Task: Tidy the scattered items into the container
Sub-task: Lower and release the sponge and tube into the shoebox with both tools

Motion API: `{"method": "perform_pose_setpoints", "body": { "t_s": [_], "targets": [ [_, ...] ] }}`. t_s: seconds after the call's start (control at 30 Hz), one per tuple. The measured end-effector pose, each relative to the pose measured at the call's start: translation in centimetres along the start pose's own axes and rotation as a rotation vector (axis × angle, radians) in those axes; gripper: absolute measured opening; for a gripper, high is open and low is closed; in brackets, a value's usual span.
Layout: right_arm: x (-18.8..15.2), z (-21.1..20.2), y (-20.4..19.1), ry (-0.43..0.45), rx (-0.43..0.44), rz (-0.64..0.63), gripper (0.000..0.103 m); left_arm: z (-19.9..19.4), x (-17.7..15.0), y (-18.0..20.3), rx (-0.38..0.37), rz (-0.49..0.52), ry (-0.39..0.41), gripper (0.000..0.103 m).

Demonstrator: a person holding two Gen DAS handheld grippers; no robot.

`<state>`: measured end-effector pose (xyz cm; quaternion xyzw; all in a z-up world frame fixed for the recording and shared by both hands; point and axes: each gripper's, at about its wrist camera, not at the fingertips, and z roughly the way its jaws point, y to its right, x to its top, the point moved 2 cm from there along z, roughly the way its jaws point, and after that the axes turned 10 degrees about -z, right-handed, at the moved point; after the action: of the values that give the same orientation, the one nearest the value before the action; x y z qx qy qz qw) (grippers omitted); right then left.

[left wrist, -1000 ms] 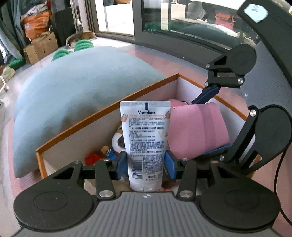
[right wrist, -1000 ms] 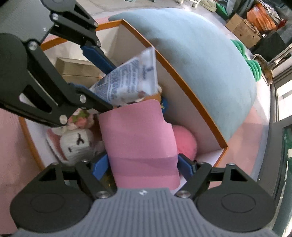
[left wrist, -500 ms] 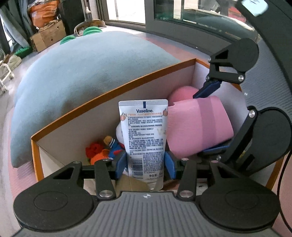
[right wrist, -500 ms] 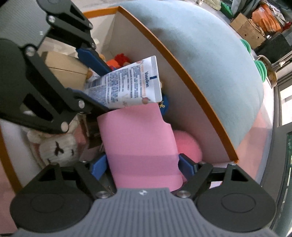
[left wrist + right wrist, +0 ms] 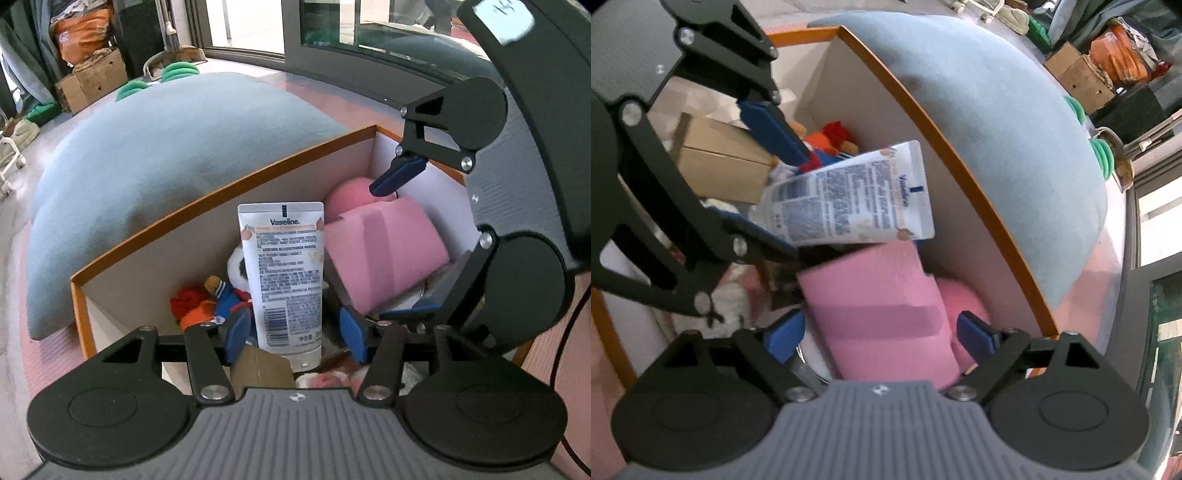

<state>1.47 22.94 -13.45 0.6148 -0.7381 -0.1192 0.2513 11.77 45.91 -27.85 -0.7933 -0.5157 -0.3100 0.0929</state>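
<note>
A: What's the biggest thing in view, and where's the risk?

B: Biggest is the blue-grey cushion (image 5: 177, 158), pressed against the far wall of the box (image 5: 221, 188), an orange-rimmed container w/ white walls. I've got both grippers over it. My left gripper (image 5: 295, 332) has just been opening; its jaws stand spread w/ a gap each side of the lotion tube (image 5: 284, 273), so nothing pinches it. Tube looks upright, cap down. My guess: it tips sideways onto the pink block (image 5: 384, 254), or wedges against the pad as I pull out.

A: And the right side?

B: Right gripper (image 5: 882, 336) has also just been opening, jaws wide, pink block (image 5: 879, 325) between them but pads clear of it. Block leans on a pink ball (image 5: 960, 299); it may slide or roll once free.

A: What's in the way?

B: Box is crowded: cardboard carton (image 5: 720, 162), a red-and-orange stuffed toy (image 5: 195, 306), a white plush toy (image 5: 735, 314) lower down. Grippers sit close together inside the box, so lifting out carelessly could knock one into the other, I reckon.
</note>
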Motion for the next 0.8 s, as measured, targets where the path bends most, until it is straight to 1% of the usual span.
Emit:
{"method": "perform_pose_setpoints", "body": {
  "t_s": [0.1,0.43,0.47,0.8],
  "targets": [
    [0.1,-0.5,-0.3,0.001,-0.008,-0.03,0.091,-0.6,0.1,0.0,0.008,-0.008,0.006,0.064],
    [-0.5,-2.5,-0.8,0.012,-0.028,-0.041,0.091,-2.8,0.3,0.8,0.036,0.004,0.02,0.064],
    [-0.7,-3.3,-1.6,0.013,-0.033,-0.042,0.091,-3.1,0.4,1.0,0.037,0.007,0.022,0.064],
    [-0.7,-6.0,-1.3,0.032,-0.059,-0.045,0.091,-6.3,1.1,1.8,0.072,0.023,0.053,0.064]
  ]
}}
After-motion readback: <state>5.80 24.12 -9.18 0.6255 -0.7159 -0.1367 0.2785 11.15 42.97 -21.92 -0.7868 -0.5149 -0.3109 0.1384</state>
